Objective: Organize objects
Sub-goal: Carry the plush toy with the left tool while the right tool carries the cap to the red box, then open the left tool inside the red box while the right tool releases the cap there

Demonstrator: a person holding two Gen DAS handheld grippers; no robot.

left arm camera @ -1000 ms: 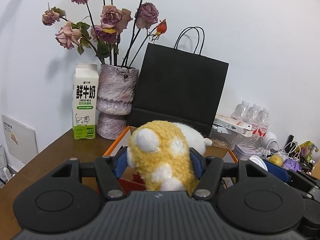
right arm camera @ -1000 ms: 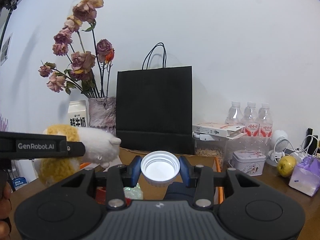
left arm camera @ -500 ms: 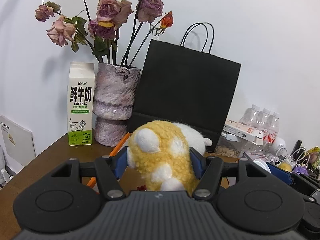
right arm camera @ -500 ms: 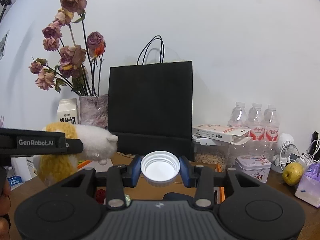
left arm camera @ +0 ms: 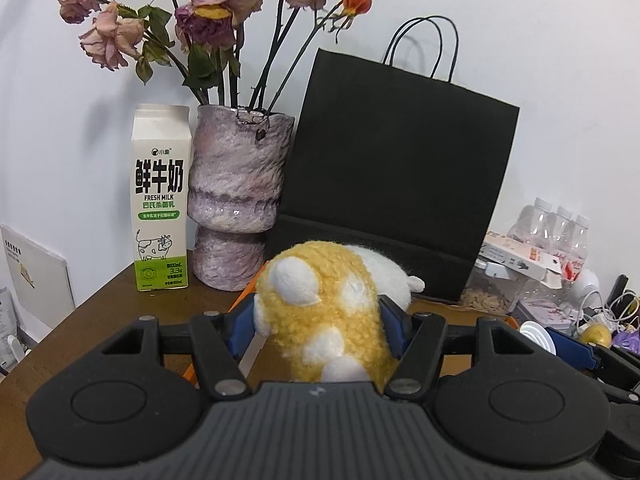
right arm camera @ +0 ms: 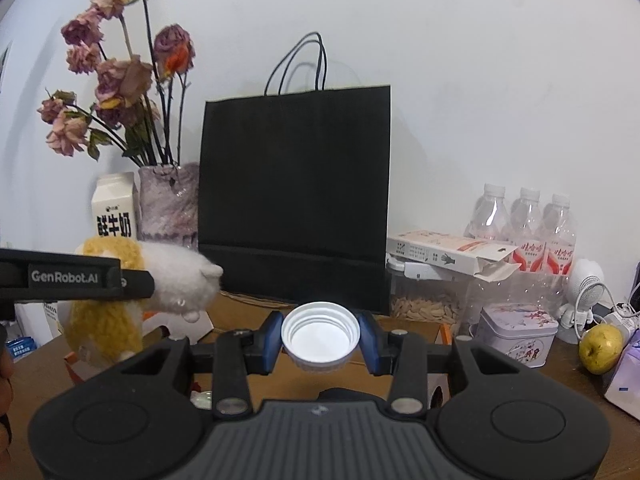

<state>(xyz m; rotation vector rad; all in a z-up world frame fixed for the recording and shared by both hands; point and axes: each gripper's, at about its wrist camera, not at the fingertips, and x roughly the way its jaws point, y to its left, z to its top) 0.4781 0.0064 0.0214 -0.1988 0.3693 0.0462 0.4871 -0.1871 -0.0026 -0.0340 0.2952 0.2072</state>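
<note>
My left gripper is shut on a yellow-and-white plush toy and holds it in the air above the wooden table. The toy also shows at the left of the right wrist view, clamped in the left gripper's black fingers. My right gripper is shut on a white plastic cap, its open side facing me. The cap shows at the right in the left wrist view. An orange-rimmed box lies below the toy, mostly hidden.
Against the wall stand a milk carton, a purple vase of dried roses and a black paper bag. To the right are water bottles, a carton on a clear container, a tin, a pear.
Both grippers have moved forward toward the wall and slightly up. The bag, vase and carton look larger and lower. Both grips are unchanged.
</note>
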